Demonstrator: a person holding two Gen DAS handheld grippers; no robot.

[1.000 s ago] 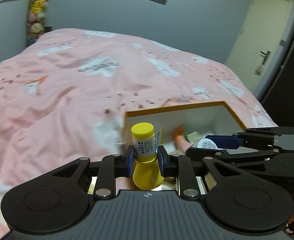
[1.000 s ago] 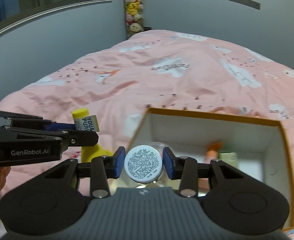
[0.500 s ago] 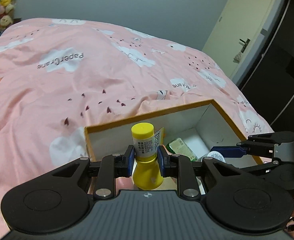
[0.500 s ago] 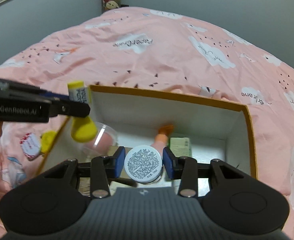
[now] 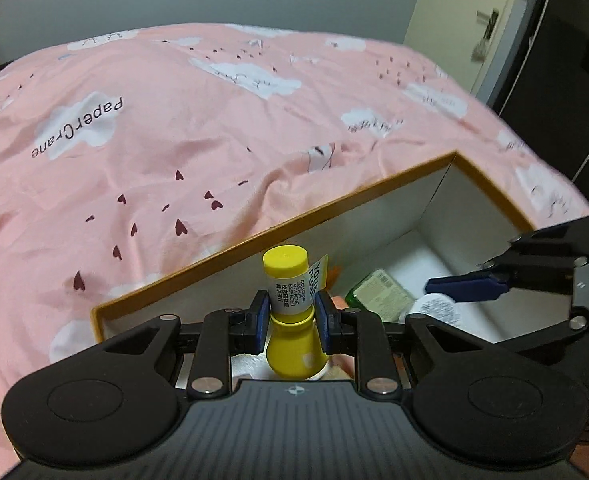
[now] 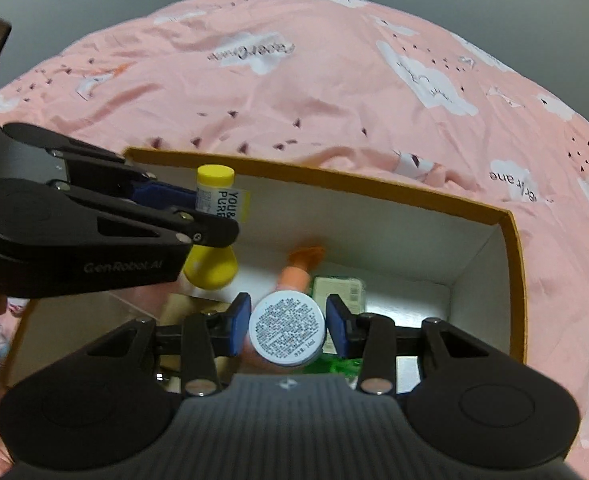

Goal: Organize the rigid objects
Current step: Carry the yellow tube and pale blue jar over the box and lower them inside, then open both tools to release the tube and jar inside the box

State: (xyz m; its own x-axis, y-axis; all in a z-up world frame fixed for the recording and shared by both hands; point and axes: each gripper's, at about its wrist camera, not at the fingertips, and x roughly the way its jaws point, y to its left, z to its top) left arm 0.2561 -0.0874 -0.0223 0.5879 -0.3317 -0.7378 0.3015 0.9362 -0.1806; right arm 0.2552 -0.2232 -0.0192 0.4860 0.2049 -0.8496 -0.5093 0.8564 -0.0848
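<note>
My left gripper [image 5: 291, 316] is shut on a yellow bottle [image 5: 292, 312] by its white-labelled neck, holding it over the left part of an open white box with an orange rim [image 5: 278, 228]. It also shows in the right wrist view [image 6: 214, 236]. My right gripper [image 6: 288, 326] has its pads beside a round white jar [image 6: 287, 329], label end facing the camera, over the box [image 6: 510, 264]; small gaps show between pads and jar. In the left wrist view the jar [image 5: 436, 310] sits low in the box under the right gripper's blue pad.
Inside the box lie a peach tube with an orange cap [image 6: 298, 272] and a green packet [image 6: 338, 290]. The box rests on a bed with a pink cloud-print cover [image 5: 174, 140]. A door [image 5: 470, 20] stands at the back right.
Both grippers have moved forward and down over the box. The right gripper's pads have parted slightly from the white jar. The yellow bottle stays gripped.
</note>
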